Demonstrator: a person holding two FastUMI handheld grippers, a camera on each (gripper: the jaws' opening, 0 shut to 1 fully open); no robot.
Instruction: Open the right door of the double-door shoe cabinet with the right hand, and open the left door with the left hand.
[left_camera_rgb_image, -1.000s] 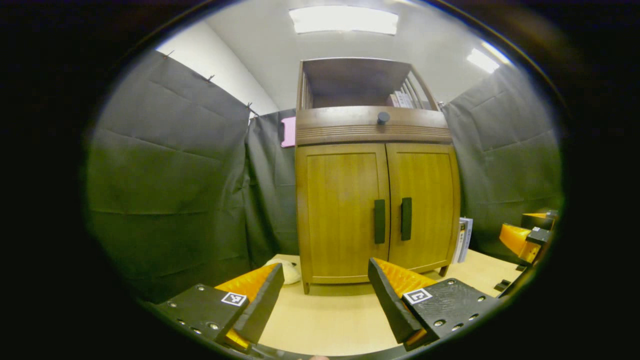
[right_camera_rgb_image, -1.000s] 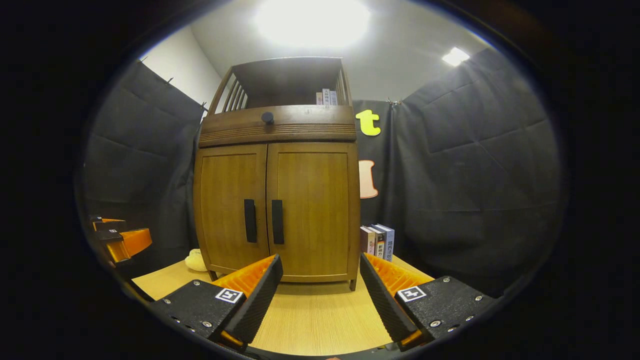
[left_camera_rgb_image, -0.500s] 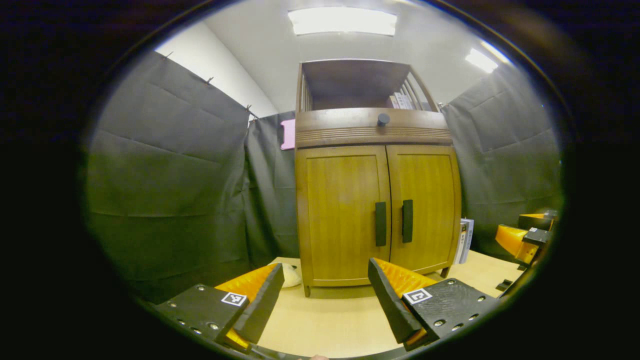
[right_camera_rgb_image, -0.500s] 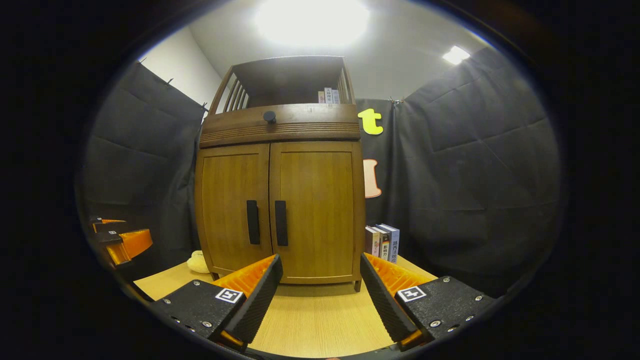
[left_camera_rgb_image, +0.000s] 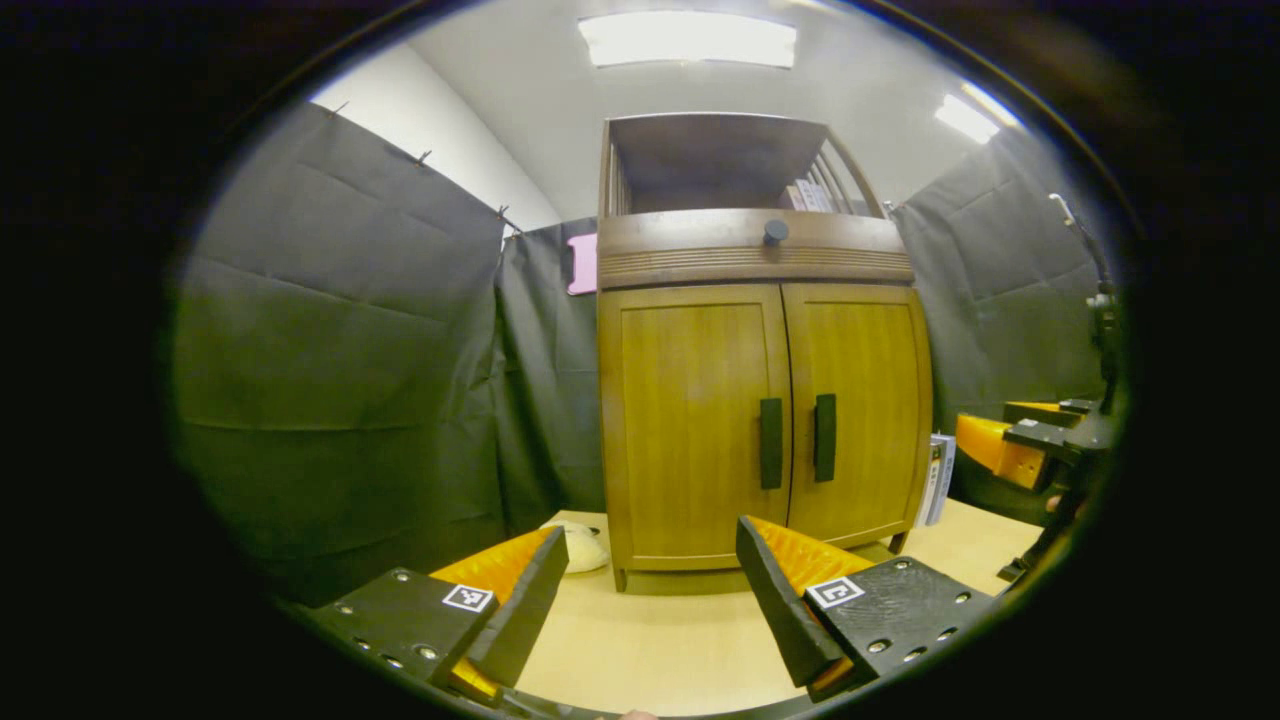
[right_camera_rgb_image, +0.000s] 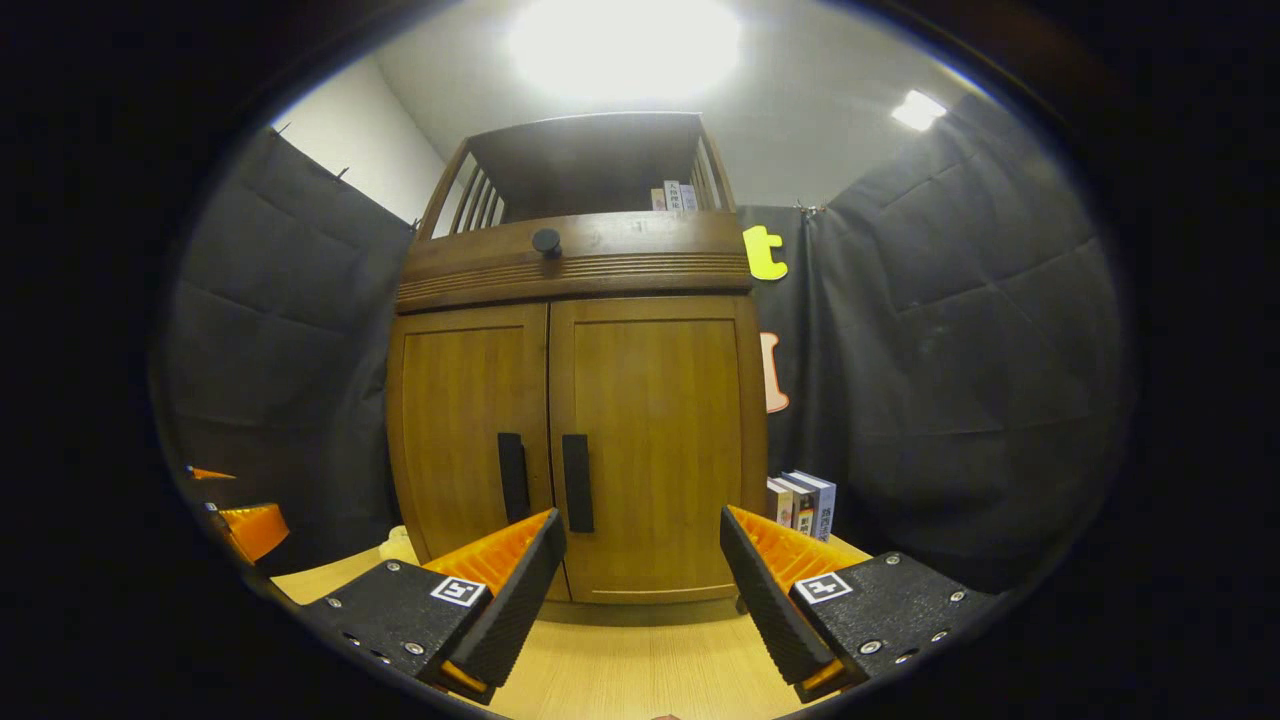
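Left gripper view: the left gripper (left_camera_rgb_image: 650, 600) sits at 6 o'clock, its two fingers spread wide with nothing between them. Ahead, from 12 to 1 o'clock, the shoe cabinet (left_camera_rgb_image: 765, 330) stands on the light wooden table (left_camera_rgb_image: 640, 650). The left door (left_camera_rgb_image: 695, 425) and the right door (left_camera_rgb_image: 860, 415) are both closed, and the two black handles lie side by side at the central seam. The right gripper (left_camera_rgb_image: 1010, 450) appears at 3 o'clock, held in the air off the cabinet's right side, apart from it. A pale rounded object (left_camera_rgb_image: 575, 545) rests on the table by the cabinet's left foot.

Right gripper view: the right gripper (right_camera_rgb_image: 640, 600) sits at 6 o'clock, fingers likewise spread and empty. The cabinet stands near, straight ahead at 12 o'clock, with the right door's handle (right_camera_rgb_image: 577, 483) just above the left fingertip. Books (right_camera_rgb_image: 805, 505) stand upright at 3 o'clock beside the cabinet. The left gripper shows at 9 o'clock.
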